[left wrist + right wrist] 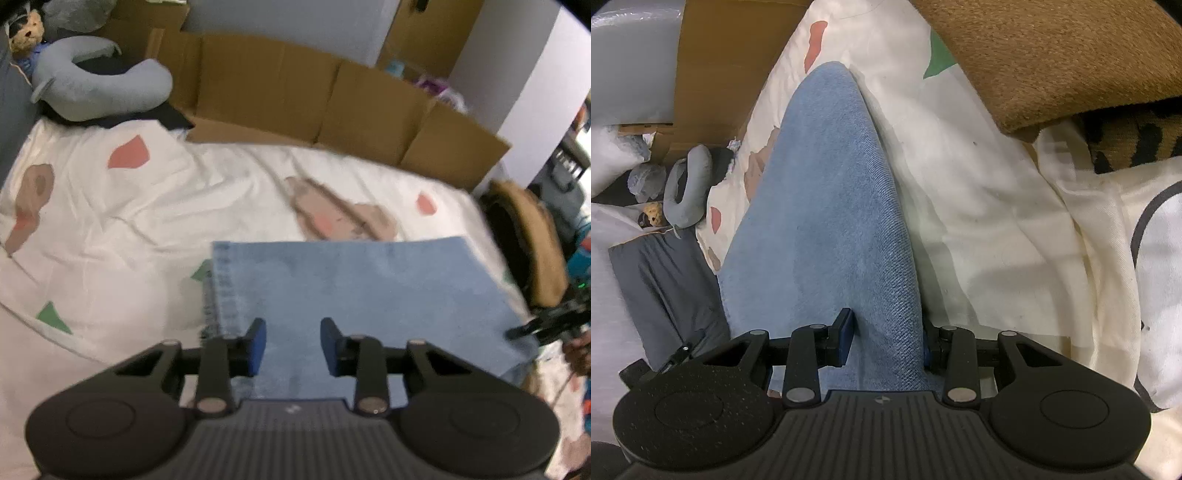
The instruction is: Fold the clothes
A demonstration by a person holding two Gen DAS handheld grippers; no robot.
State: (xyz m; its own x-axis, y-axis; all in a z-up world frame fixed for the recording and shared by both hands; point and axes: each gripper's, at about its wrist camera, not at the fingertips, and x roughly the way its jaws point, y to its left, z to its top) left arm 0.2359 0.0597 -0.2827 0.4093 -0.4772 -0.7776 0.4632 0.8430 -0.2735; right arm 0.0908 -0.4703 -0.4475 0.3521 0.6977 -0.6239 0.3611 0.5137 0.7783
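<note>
A folded light-blue denim garment [369, 288] lies flat on the white patterned bed sheet [129, 206]. My left gripper [293, 343] hovers over its near left part, blue pads apart, and nothing is pinched between them. At the garment's right corner I see my right gripper [532, 326]. In the right wrist view the denim [831, 203] runs up between the fingers of my right gripper [888, 343] and fills the gap. The left pad [846, 332] touches the cloth; the right pad is hidden behind the fold.
Flattened cardboard [295, 92] stands along the bed's far side. A grey neck pillow [99, 92] and a teddy bear [27, 31] sit at the far left. A brown fuzzy garment [1052, 55] and a white cloth [1126, 258] lie right of the denim, a grey cloth [665, 277] left.
</note>
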